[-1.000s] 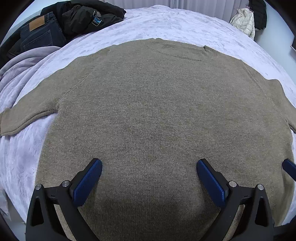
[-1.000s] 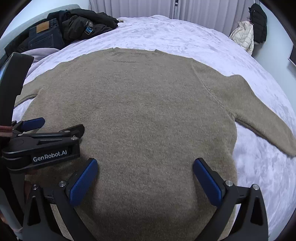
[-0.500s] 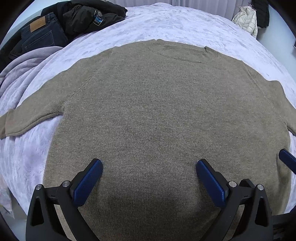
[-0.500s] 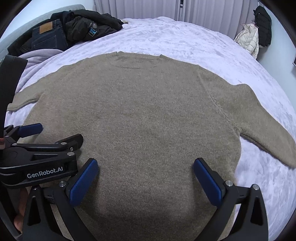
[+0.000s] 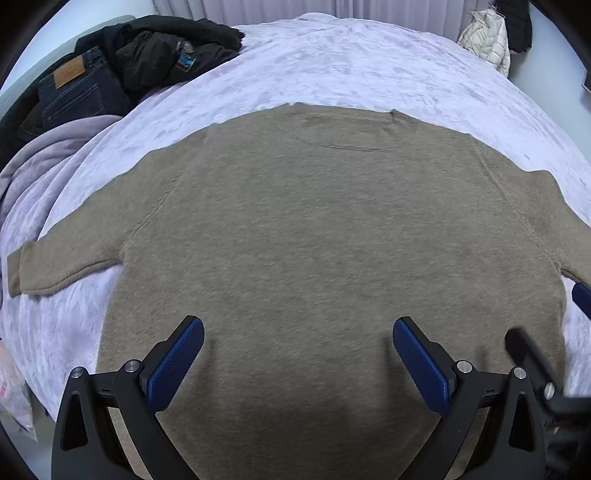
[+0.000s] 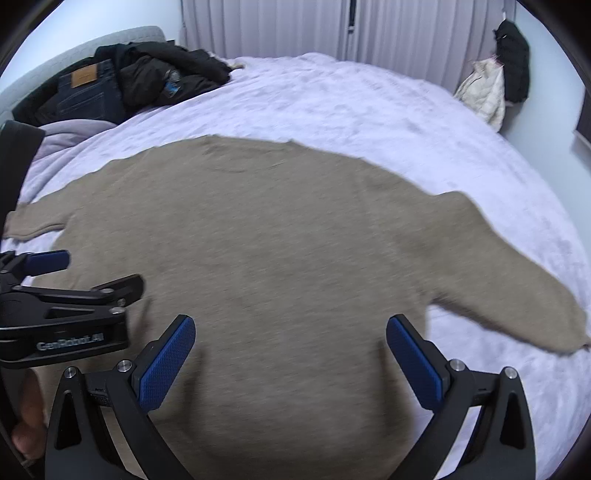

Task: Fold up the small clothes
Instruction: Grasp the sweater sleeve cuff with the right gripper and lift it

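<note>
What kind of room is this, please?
Most likely a bedroom. A brown sweater lies flat on a wide bed with a lilac cover, jeans and a black jacket are piled at its far corner, and curtains hang behind it.

The sweater's (image 5: 317, 236) right sleeve runs off the left-wrist frame.

Both wrist views overlook same sweater (image 5: 314, 240), close.
</note>
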Demonstrator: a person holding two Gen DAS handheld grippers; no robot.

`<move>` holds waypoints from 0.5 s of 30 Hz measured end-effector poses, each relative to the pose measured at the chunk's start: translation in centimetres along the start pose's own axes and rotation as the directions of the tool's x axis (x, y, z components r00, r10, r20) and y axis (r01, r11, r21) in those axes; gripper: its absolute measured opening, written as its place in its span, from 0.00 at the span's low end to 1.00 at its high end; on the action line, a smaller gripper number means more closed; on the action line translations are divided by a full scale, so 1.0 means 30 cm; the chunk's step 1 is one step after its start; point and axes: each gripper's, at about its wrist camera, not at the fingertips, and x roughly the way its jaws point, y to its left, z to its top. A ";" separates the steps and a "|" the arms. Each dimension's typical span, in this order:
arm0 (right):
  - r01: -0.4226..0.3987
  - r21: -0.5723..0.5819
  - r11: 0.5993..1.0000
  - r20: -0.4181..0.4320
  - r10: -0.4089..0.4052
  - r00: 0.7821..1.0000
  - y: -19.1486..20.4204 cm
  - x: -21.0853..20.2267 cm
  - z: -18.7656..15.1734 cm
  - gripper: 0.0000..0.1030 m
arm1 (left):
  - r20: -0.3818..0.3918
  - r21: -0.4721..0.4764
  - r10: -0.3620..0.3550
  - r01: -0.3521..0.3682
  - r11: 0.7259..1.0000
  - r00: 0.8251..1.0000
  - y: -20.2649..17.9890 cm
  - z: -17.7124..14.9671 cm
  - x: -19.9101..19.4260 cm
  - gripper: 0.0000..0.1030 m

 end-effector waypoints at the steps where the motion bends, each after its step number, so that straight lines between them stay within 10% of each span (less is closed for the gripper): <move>1: 0.020 0.021 1.000 -0.001 -0.020 1.000 -0.029 0.007 0.012 1.00 | 0.005 0.013 -0.009 0.009 1.000 1.000 -0.024 0.012 -0.005 1.00; 8: 0.143 0.360 0.922 -0.027 -0.143 0.989 -0.489 0.007 -0.006 1.00 | -0.001 0.111 -0.080 0.080 0.991 0.997 -0.232 0.111 -0.003 1.00; 15: 0.198 0.725 0.660 -0.048 -0.239 0.970 -1.053 -0.073 -0.233 1.00 | -0.052 0.142 -0.142 0.148 0.979 0.988 -0.408 0.205 0.055 1.00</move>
